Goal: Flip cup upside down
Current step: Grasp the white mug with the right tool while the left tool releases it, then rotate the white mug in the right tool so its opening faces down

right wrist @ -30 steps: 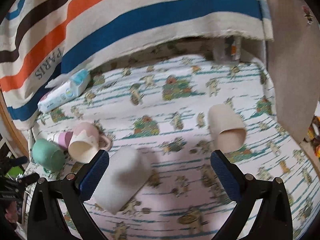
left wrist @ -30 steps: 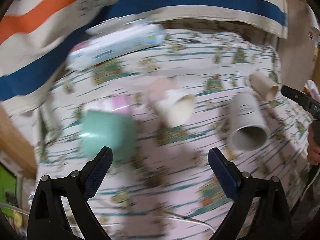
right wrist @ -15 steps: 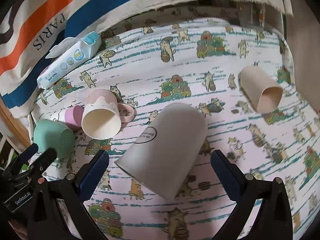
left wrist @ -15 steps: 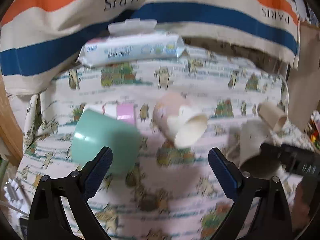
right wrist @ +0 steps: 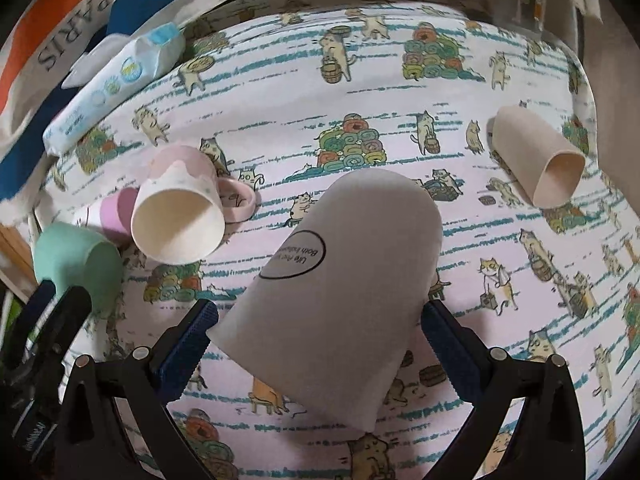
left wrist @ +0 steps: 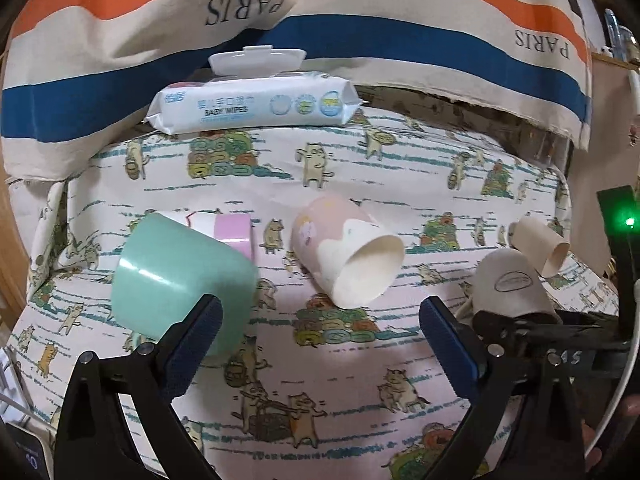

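Several cups lie on their sides on the cat-print cloth. A grey cup [right wrist: 336,280] with an oval label lies between the open fingers of my right gripper [right wrist: 316,340], its mouth toward the camera; it also shows in the left wrist view [left wrist: 510,288]. A mint cup [left wrist: 180,280] lies just beyond my open left gripper [left wrist: 316,340], by its left finger. A pink-and-cream mug [left wrist: 344,252] lies ahead of it, and shows in the right wrist view [right wrist: 180,208]. A beige cup [right wrist: 536,160] lies far right.
A pack of baby wipes [left wrist: 252,108] lies at the back against a striped "PARIS" cloth [left wrist: 320,20]. A small pink-and-white cup [left wrist: 224,228] lies behind the mint cup. A wooden edge [left wrist: 10,240] borders the left side.
My right gripper has moved forward and down so the grey cup now lies between its fingers. My left gripper has come closer to the mint cup and the pink mug.
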The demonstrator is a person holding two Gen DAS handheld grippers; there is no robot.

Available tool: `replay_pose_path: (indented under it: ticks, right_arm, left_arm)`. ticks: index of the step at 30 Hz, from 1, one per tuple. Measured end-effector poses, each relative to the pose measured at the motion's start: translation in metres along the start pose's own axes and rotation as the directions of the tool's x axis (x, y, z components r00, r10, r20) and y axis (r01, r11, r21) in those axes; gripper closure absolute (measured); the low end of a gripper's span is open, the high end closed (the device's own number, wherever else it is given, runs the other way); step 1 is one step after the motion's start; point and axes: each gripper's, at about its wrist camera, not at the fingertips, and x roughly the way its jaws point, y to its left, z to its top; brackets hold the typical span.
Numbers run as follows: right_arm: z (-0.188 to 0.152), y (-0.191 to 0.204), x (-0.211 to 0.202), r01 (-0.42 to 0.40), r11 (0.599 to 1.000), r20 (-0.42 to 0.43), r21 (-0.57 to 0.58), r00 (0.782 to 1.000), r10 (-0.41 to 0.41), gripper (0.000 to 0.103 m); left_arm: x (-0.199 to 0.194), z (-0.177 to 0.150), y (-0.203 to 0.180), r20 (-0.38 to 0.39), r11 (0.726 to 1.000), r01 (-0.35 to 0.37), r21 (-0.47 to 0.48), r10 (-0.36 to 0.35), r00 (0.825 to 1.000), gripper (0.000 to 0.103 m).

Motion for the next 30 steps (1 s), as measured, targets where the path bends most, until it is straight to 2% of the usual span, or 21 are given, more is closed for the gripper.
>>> replay_pose_path:
  ticks: [4, 6, 10, 13, 17, 20, 22, 25, 27, 30]
  right_arm:
    - [-0.008, -0.007, -0.002, 0.021, 0.994, -0.029, -0.105, 0.999, -0.024, 0.001]
    - [-0.011, -0.015, -0.005, 0.043, 0.989, -0.036, -0.143, 0.998, -0.049, 0.006]
    - [-0.014, -0.042, -0.016, 0.081, 0.981, -0.028, -0.176, 0.996, -0.087, 0.007]
    - [-0.011, -0.058, -0.022, 0.043, 0.986, -0.055, -0.163, 0.997, -0.052, 0.007]
    - [0.008, -0.062, -0.033, -0.049, 0.991, -0.061, -0.126, 0.997, 0.041, 0.007]
    - [0.029, -0.054, -0.038, -0.062, 0.988, -0.064, -0.141, 0.997, 0.053, 0.006]
    - [0.046, -0.047, -0.032, -0.064, 0.987, -0.105, -0.150, 0.993, 0.048, 0.006]
    - [0.069, -0.039, -0.019, -0.055, 0.987, -0.191, -0.152, 0.981, 0.026, 0.006]
    - [0.078, -0.030, -0.004, -0.042, 0.983, -0.255, -0.179, 0.967, -0.005, 0.006]
    - [0.089, -0.014, 0.014, -0.049, 0.972, -0.332, -0.230, 0.943, -0.031, 0.006]
  left_arm:
    - [-0.002, -0.002, 0.000, 0.008, 1.000, -0.017, -0.001, 0.017, 1.000, 0.005]
    - [-0.001, -0.002, 0.003, 0.003, 1.000, -0.019, -0.020, 0.019, 1.000, 0.005]
    - [0.003, -0.003, 0.007, -0.026, 0.999, 0.002, -0.045, -0.003, 1.000, 0.005]
    - [0.002, -0.003, 0.003, -0.024, 0.999, 0.008, -0.037, -0.009, 1.000, 0.005]
    - [-0.001, -0.003, -0.003, -0.008, 1.000, 0.015, -0.009, -0.015, 1.000, 0.005]
    - [-0.001, -0.003, -0.004, 0.000, 1.000, 0.005, -0.002, -0.005, 1.000, 0.005]
    - [0.001, 0.000, -0.003, -0.002, 1.000, 0.000, 0.003, 0.000, 1.000, 0.005]
    - [0.013, 0.008, -0.011, -0.094, 0.999, 0.051, -0.003, -0.051, 0.994, 0.005]
    - [0.018, 0.017, -0.021, -0.112, 1.000, 0.031, 0.006, -0.030, 0.993, 0.005]
    - [0.021, 0.032, -0.030, -0.076, 1.000, 0.019, -0.008, -0.020, 0.997, 0.005]
